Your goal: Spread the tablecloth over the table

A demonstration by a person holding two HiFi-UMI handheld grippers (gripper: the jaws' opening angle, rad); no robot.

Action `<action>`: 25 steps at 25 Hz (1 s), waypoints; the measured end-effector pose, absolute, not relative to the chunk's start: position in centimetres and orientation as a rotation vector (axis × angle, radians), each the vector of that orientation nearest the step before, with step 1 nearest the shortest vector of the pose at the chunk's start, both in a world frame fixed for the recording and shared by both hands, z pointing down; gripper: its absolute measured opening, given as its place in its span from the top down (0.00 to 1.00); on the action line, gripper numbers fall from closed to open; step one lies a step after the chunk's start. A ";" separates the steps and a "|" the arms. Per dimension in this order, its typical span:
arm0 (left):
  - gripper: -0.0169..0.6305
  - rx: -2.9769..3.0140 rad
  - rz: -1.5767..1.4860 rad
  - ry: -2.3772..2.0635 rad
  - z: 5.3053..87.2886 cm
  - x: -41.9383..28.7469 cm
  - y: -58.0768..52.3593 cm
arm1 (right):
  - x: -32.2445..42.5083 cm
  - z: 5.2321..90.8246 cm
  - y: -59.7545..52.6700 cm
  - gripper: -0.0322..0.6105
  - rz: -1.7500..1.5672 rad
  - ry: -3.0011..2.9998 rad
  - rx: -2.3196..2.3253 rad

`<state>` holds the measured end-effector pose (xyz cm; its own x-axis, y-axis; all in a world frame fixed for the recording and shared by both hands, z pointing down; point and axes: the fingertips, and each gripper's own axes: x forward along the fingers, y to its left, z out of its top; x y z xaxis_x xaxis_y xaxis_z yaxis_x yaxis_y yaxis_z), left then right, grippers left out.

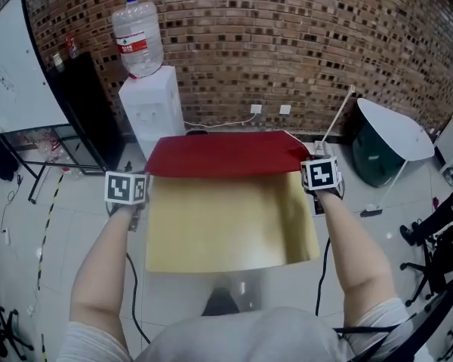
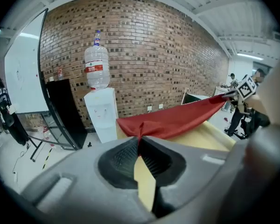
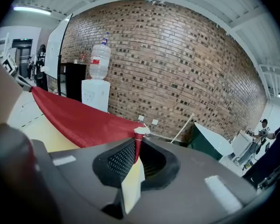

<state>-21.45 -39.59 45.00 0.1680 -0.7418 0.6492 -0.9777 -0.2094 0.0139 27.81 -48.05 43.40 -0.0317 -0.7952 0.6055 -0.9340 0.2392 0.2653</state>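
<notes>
A tablecloth, red on one face and pale yellow on the other, hangs stretched between my two grippers. The yellow side drapes toward me and hides the table beneath. My left gripper is shut on the cloth's left corner. My right gripper is shut on its right corner. In the left gripper view red cloth runs rightward from the jaws to the other gripper. In the right gripper view it runs leftward from the jaws.
A white water dispenser with a bottle stands against the brick wall behind the cloth. A black cabinet and whiteboard are at the left. A round white table sits right; office chairs stand farther right.
</notes>
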 end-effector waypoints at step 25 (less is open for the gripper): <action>0.94 1.888 0.712 -1.621 55.5 -17.6 -19.2 | 31.6 55.2 -27.9 0.93 0.375 -1.840 1.514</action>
